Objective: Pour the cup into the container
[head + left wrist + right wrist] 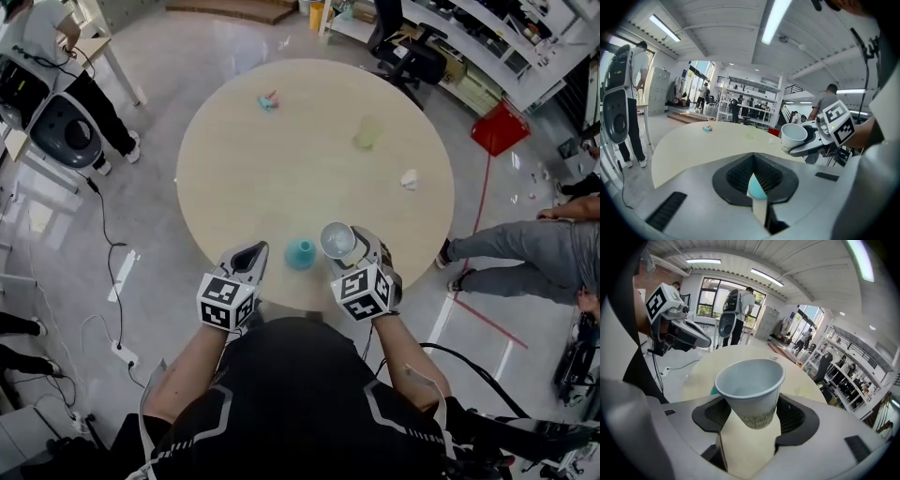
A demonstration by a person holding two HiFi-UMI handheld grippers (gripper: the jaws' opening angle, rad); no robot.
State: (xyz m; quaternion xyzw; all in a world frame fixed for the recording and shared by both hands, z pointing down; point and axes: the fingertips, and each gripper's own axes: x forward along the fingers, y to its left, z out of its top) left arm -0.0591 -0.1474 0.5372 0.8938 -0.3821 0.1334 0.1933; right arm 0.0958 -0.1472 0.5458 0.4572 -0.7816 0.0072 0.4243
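Right gripper view showed my right claw (750,425) pinching cup (750,385), left claw (754,180) pressed together; early tilt might spill beside container (300,253).

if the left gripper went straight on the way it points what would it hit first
Most likely the teal container, which shows ahead between the fingers of the left gripper. From the head view it sits slightly to that gripper's right, so it might only graze it.

Left gripper (255,250) fingers together; right gripper (347,244) fingers clamped.
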